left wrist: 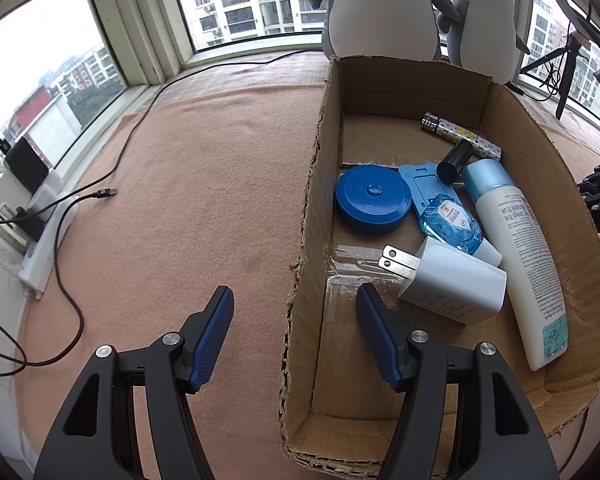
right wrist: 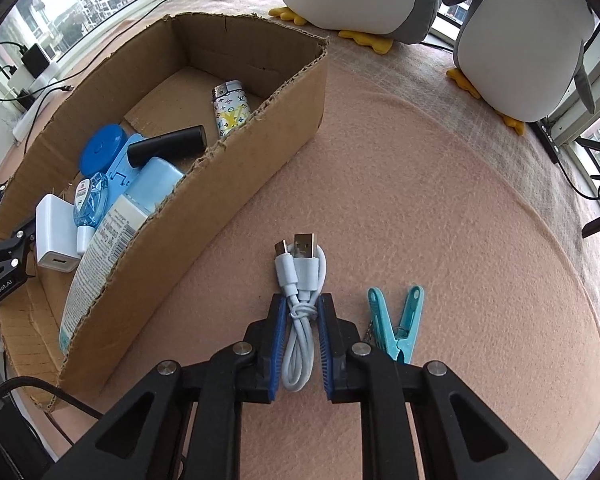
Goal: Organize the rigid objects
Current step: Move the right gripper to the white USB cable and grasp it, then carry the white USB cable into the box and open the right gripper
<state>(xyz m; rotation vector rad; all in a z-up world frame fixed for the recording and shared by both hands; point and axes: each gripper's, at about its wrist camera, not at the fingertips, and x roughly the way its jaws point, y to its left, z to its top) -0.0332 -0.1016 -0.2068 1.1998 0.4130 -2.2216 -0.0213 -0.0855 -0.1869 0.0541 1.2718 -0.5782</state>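
Right gripper clamps the coiled white USB cable on the peach felt mat, teal plastic clothespin just beside it; left gripper hangs released, straddling the near wall of the open brown cardboard box, pads gripping nothing
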